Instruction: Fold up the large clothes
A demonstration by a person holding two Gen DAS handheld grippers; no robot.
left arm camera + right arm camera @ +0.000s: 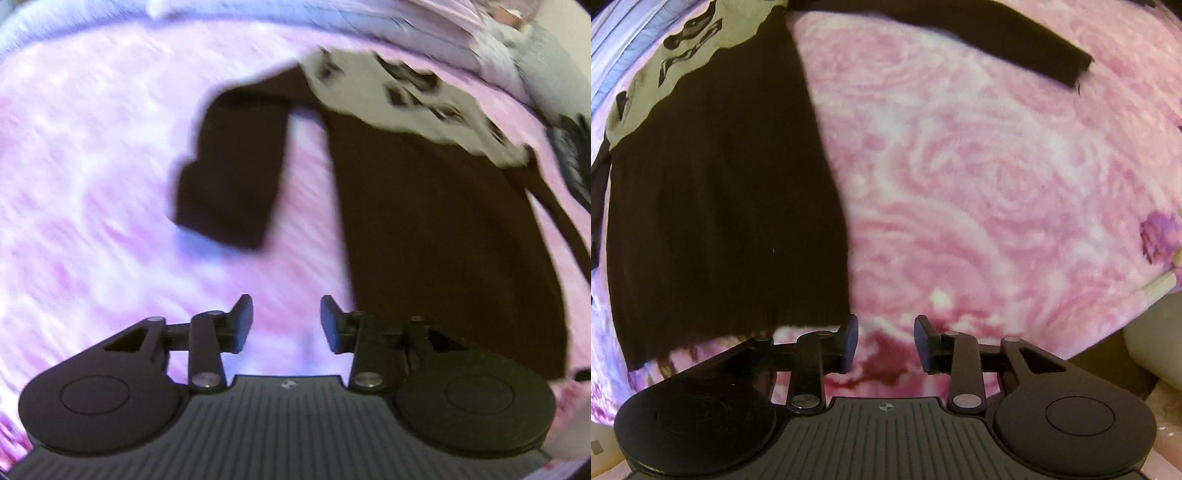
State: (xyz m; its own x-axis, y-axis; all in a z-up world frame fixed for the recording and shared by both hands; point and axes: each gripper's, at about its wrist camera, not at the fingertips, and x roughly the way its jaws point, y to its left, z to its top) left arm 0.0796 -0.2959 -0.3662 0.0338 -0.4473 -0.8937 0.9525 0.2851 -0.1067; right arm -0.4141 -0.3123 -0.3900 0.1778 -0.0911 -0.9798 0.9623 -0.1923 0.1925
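A dark sweater (443, 229) with a pale patterned yoke lies spread flat on a pink floral blanket (979, 184), sleeves out. Left gripper (286, 321) and right gripper (885, 341) hover empty, jaws apart. Folding looks barely begun; next, likely grasp a sleeve (229, 166).

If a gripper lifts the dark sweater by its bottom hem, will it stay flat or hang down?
The dark sweater probably sags: it lies limp and flat on the pink blanket. Its sleeve would likely trail loosely. The knit looks thick, so perhaps somewhat heavy.
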